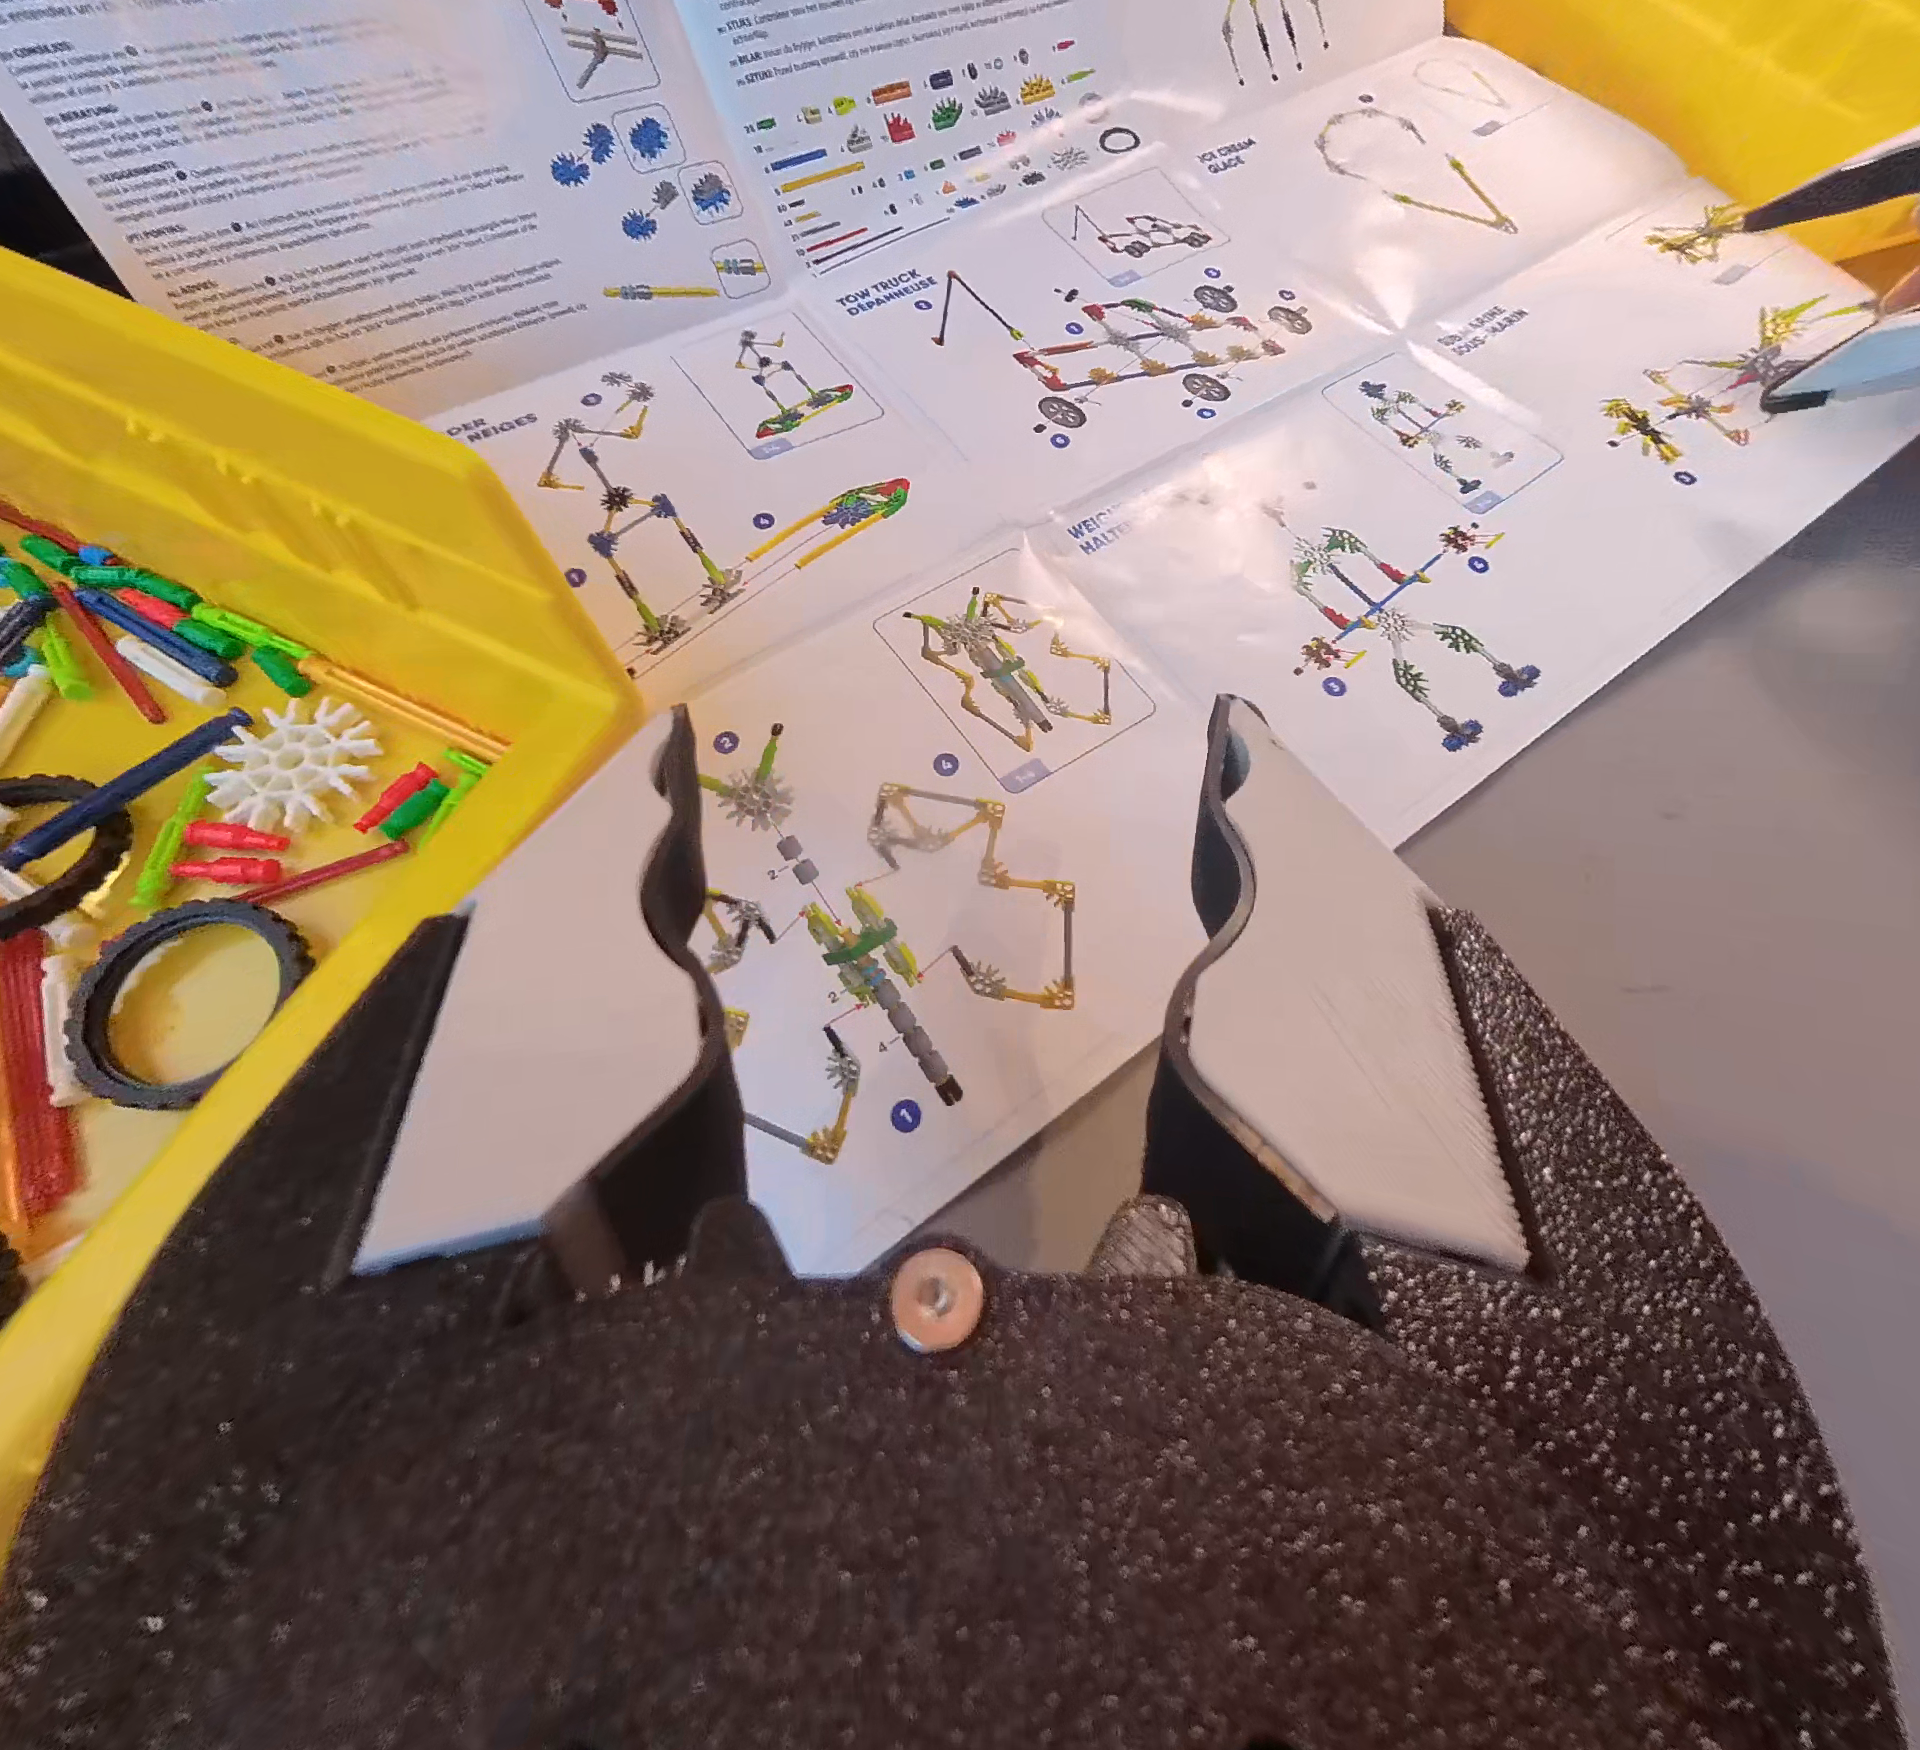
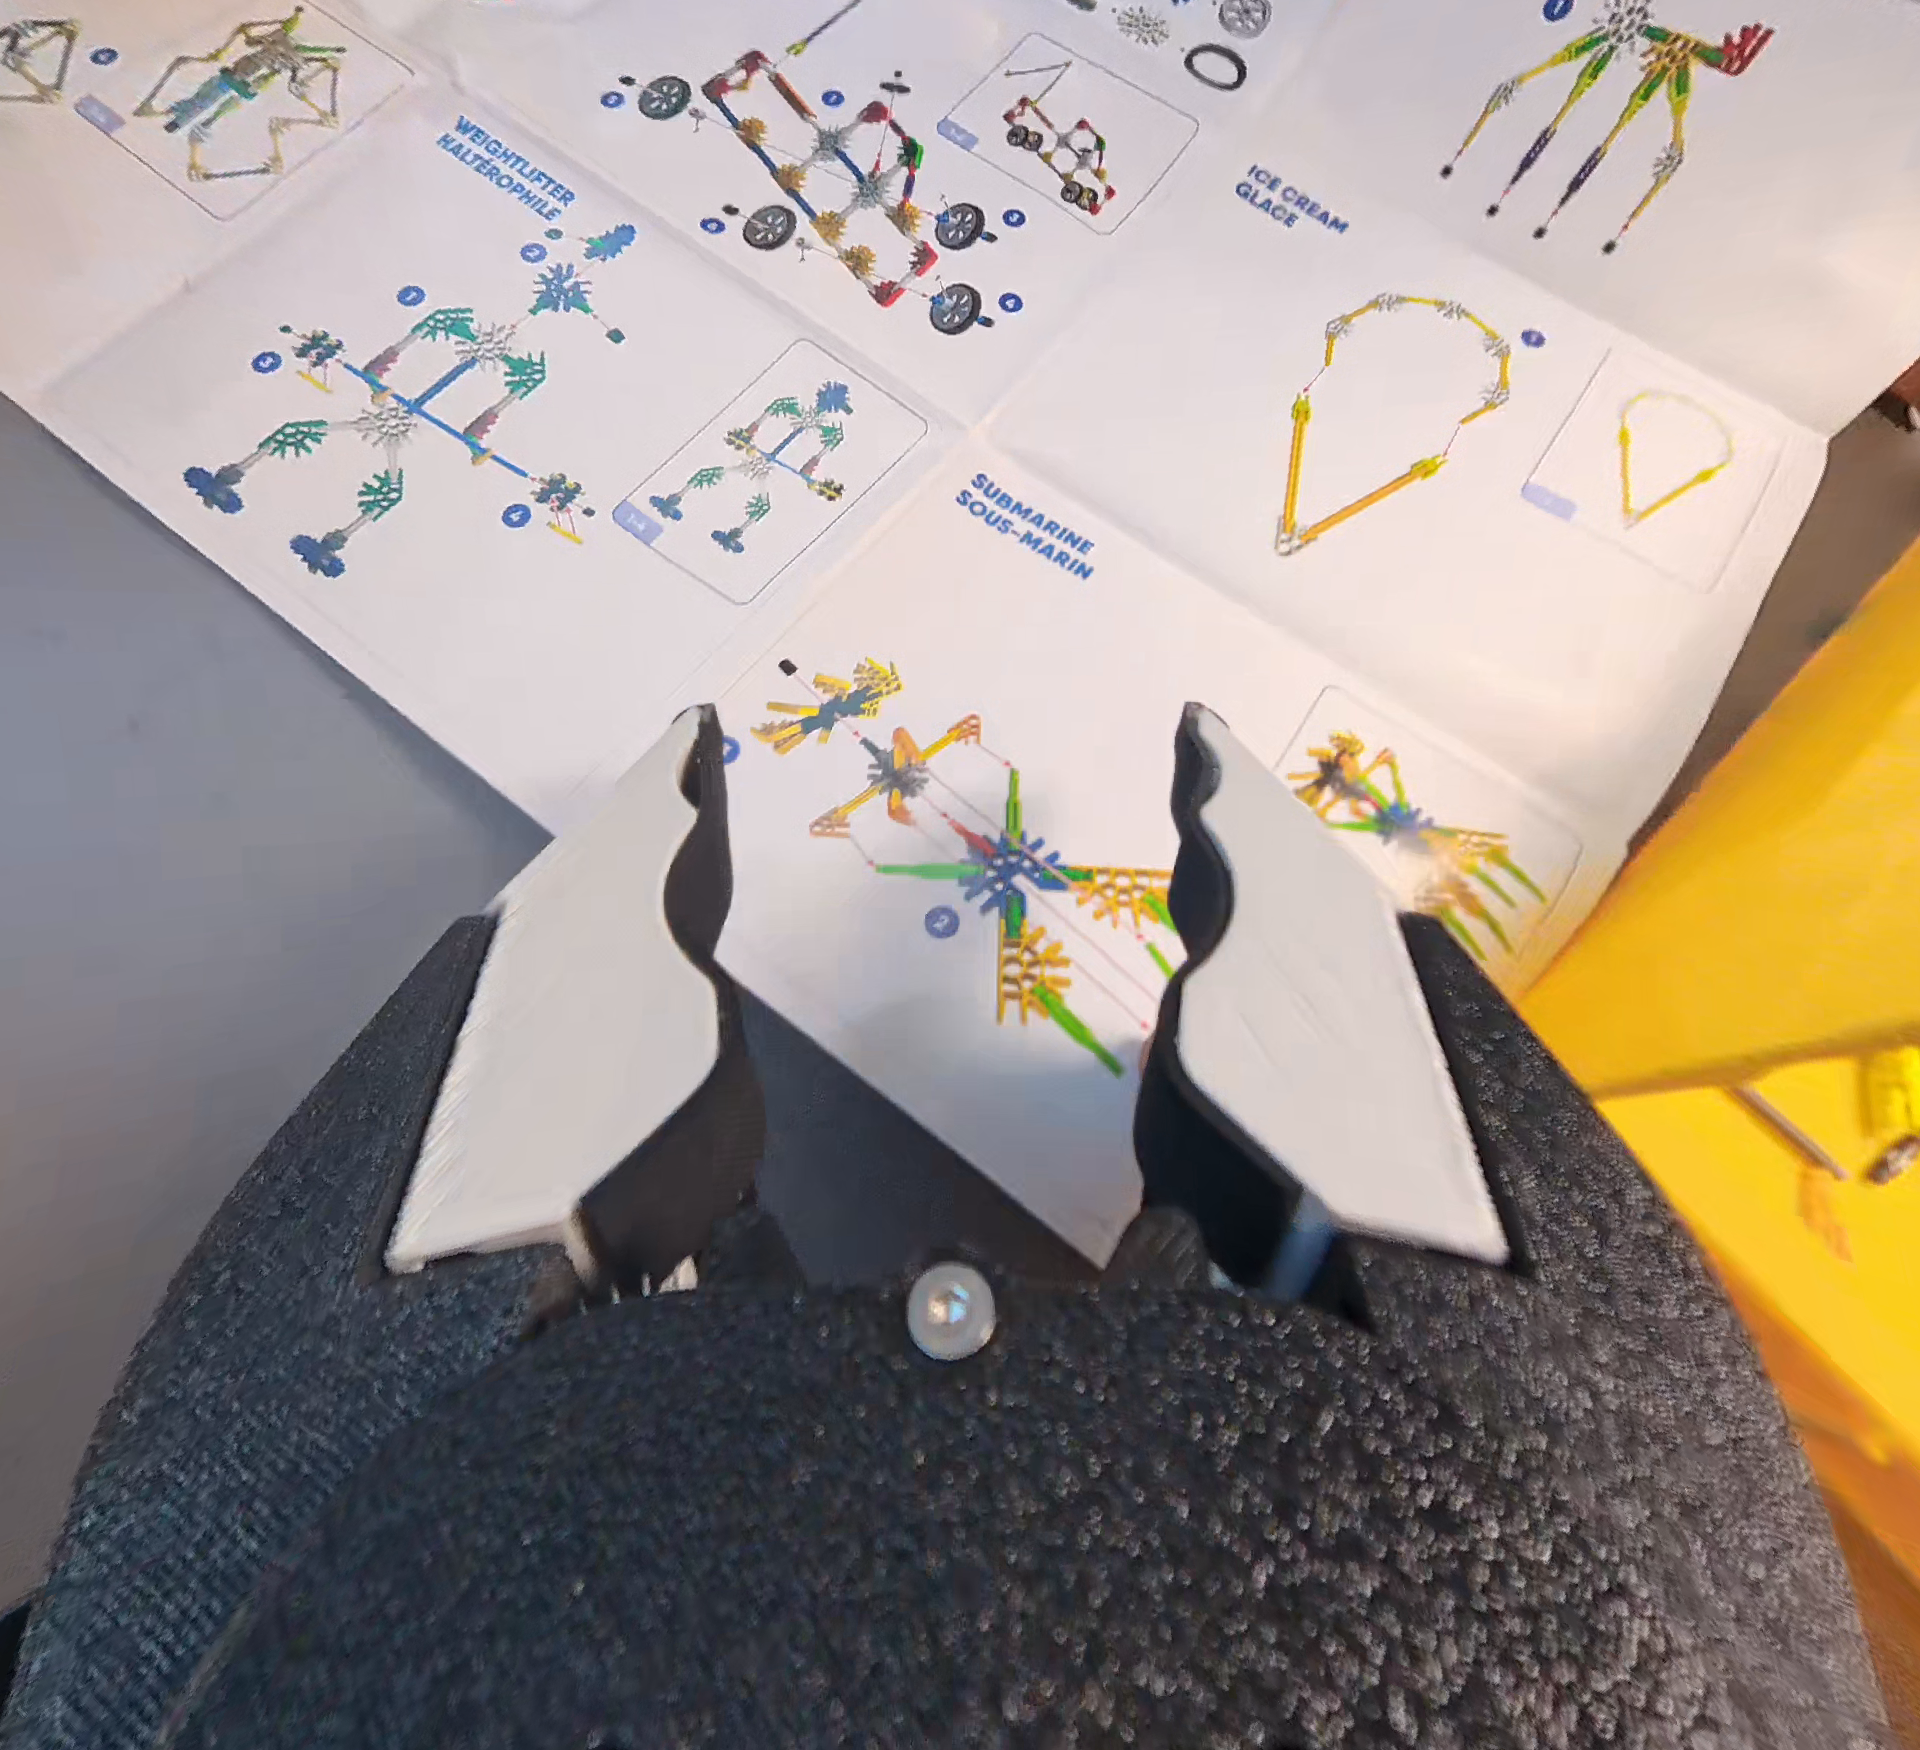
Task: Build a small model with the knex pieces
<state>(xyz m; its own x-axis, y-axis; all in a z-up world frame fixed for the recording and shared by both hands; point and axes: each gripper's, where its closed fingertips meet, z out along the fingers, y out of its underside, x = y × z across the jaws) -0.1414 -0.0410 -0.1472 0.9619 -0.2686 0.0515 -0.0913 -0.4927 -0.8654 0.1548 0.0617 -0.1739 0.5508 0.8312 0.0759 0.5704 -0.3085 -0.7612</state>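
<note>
Large white folded paper instruction sheet (image 1: pixel 1039 412) with coloured build diagrams lies unfolded on the grey table (image 1: pixel 1714 869), its far half propped up, apparently so the diagrams can be read. Left gripper (image 1: pixel 951 729) hangs over the sheet's near corner, jaws wide apart, gripping nothing. Just left of it, an open yellow plastic bin (image 1: pixel 312 495) overlaps the sheet's left edge and holds loose coloured plastic rods, black tyre rings (image 1: pixel 187 1004) and a white snowflake connector (image 1: pixel 296 760). Right gripper (image 2: pixel 945 729) hovers over the sheet's right corner, also gaping and empty, with a second yellow plastic container (image 2: pixel 1766 921) against that edge.
</note>
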